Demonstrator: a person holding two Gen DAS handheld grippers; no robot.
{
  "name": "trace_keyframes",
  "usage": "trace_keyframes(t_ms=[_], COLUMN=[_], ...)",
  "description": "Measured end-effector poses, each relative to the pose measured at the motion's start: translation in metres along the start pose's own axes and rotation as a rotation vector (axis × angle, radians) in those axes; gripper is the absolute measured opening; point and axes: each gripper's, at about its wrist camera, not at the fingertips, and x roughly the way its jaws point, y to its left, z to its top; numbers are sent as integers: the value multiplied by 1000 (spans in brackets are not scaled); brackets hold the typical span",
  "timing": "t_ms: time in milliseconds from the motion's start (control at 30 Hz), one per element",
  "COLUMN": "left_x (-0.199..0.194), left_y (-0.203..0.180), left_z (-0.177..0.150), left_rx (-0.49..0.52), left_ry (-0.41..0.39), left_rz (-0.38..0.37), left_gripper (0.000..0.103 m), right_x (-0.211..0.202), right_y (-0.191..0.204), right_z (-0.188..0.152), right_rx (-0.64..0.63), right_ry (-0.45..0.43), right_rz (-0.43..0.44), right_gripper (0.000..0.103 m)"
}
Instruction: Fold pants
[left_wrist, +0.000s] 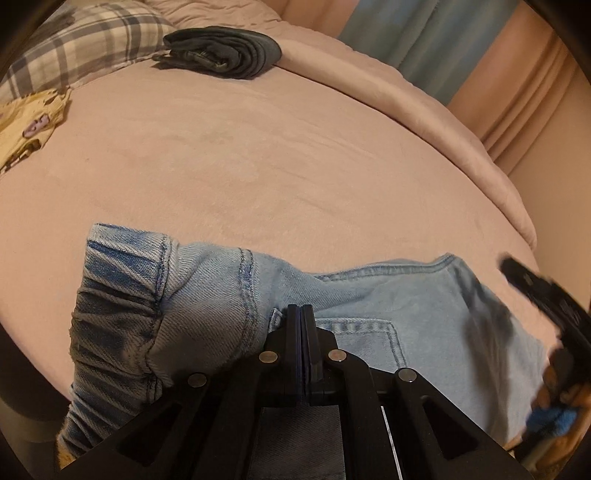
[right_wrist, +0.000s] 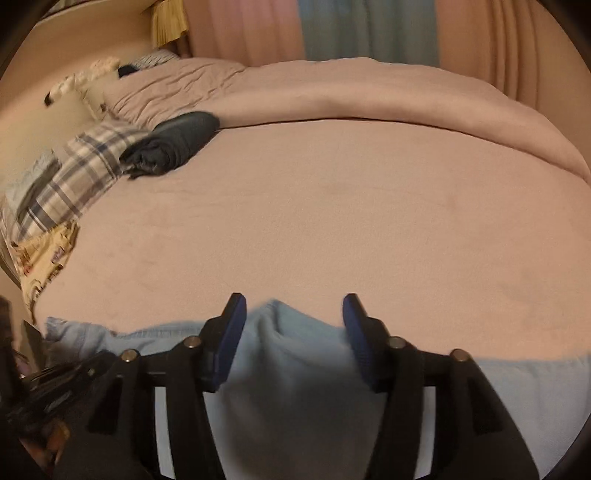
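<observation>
Light blue jeans (left_wrist: 207, 302) lie on the near part of the pink bed; they also show in the right wrist view (right_wrist: 288, 354). My left gripper (left_wrist: 302, 314) is shut on the jeans near the waistband and back pocket, with the elastic waistband bunched to its left. My right gripper (right_wrist: 293, 314) is open, its blue pads (right_wrist: 232, 332) on either side of a raised fold of the jeans, not closed on it. It shows blurred at the right edge of the left wrist view (left_wrist: 535, 291).
A folded dark garment (left_wrist: 225, 51) lies at the far side of the bed (left_wrist: 295, 166), next to a plaid pillow (left_wrist: 81, 44). A yellow patterned cloth (left_wrist: 26, 125) lies at the left. A rolled pink duvet (right_wrist: 369, 99) and curtains stand behind.
</observation>
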Motion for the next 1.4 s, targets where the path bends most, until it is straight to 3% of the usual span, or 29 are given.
trace_keyframes(t_ms=[133,167,267,300,400,533,567,600,667,700,767,800,867,933,967,1000,1100,1233,1333,1367,1400], left_x=[2,1,2,2,3,3,3,3,-2,-5,-15,-23,-33,-34,-32,-23,5,52,83,90,94], left_y=[-7,-9,-8,-5,-6,-6,-4,-6,-10,-17,-31,-42,-61,-83,-93,-108,-139,-171,-186,-189,-193], left_z=[-1,-3,-1,-1,1,3,4,5,7,10,12,15,19,25,28,31,36,36,34,35,36], left_rx=[7,11,-7,-16,-19,-12,-16,-13,8,24,60,91,130,162,181,207,266,310,336,342,346], left_ry=[-20,-26,-21,-17,-13,-14,-14,-11,-4,-3,-14,-31,-52,-51,-45,-31,20,158,199,192,163], left_rz=[28,38,33,25,18,21,17,17,38,48,38,27,-17,-83,-112,-131,-139,-198,-143,-126,-109], left_gripper=[6,6,6,6,6,6,6,6,6,6,6,6,6,11,15,20,21,21,21,21,21], right_x=[-16,-16,-3,-2,-10,-16,-19,-20,-21,-23,-38,-48,-66,-85,-95,-102,-117,-111,-97,-92,-89], right_y=[-51,-63,-97,-110,-143,-166,-166,-165,-167,-175,-197,-204,-209,-210,-214,-222,-248,-291,-303,-302,-301], right_z=[-20,-28,-49,-54,-58,-55,-52,-50,-48,-48,-50,-50,-48,-49,-51,-52,-60,-75,-76,-74,-72], right_rx=[120,126,138,159,243,326,314,274,230,258,368,398,394,379,381,388,433,534,553,530,508], right_ry=[33,45,108,99,54,24,3,-9,-12,-1,-5,-13,-27,-59,-75,-85,-96,-55,-37,-51,-65], right_rz=[-10,-39,-139,-130,-142,-77,-114,-265,-431,-416,-295,-263,-291,-341,-355,-364,-399,-432,-380,-383,-392], right_gripper=[52,47,15,0,0,0,0,0,2,1,2,6,24,55,57,57,57,59,59,57,43])
